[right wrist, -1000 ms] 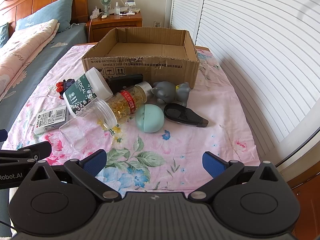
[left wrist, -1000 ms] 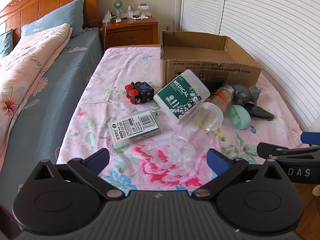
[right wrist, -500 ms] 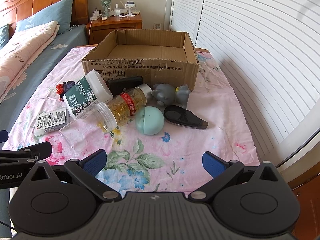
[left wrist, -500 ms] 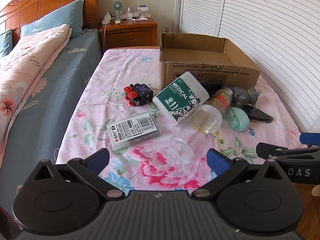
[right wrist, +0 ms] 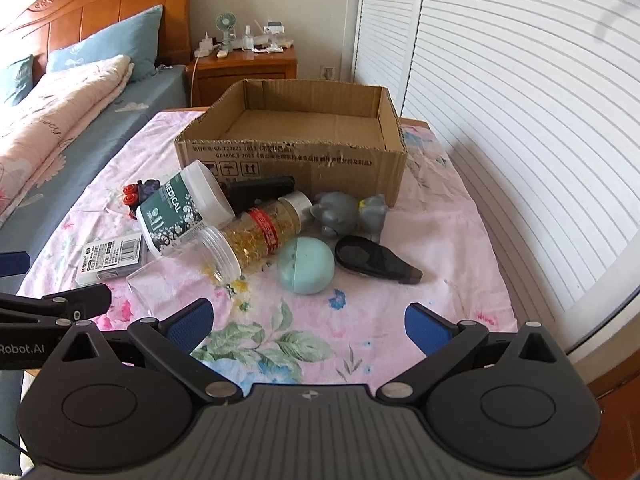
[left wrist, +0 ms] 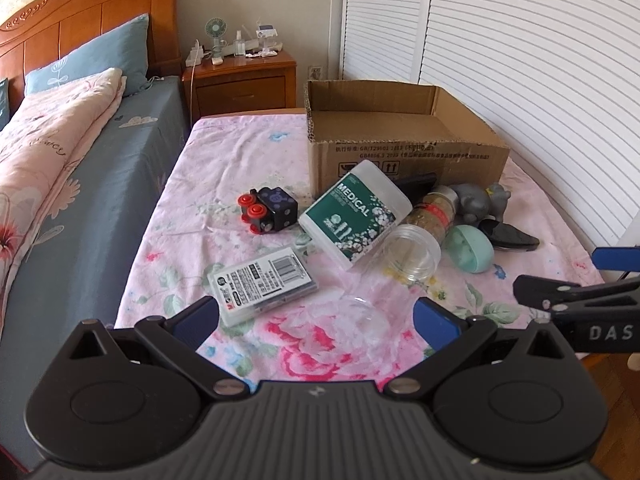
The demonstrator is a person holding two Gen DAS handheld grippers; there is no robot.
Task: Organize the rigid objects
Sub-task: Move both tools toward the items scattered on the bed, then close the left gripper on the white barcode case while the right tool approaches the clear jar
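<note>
An open cardboard box [right wrist: 296,160] [left wrist: 404,152] stands at the back of a table under a pink floral cloth. In front of it lie a green MEDICAL tub [left wrist: 356,216] [right wrist: 182,208], a clear jar [left wrist: 384,276], a bottle of yellow capsules [right wrist: 264,228], a teal egg [right wrist: 306,266] [left wrist: 470,250], a grey toy [right wrist: 348,216], a black flat object [right wrist: 376,260], a black cube with red knobs [left wrist: 268,210] and a labelled flat pack [left wrist: 262,284] [right wrist: 108,258]. My left gripper [left wrist: 316,318] and right gripper [right wrist: 306,320] are open, empty, near the table's front edge.
A bed with blue sheet and pink quilt [left wrist: 52,152] runs along the left. A wooden nightstand [left wrist: 240,80] with a small fan stands behind. White louvred doors [right wrist: 500,80] line the right side. The table's right edge [right wrist: 500,280] drops off close by.
Both grippers have drawn back and risen slightly, so the objects appear a little farther away. Nothing on the table has moved. Both stay open.
</note>
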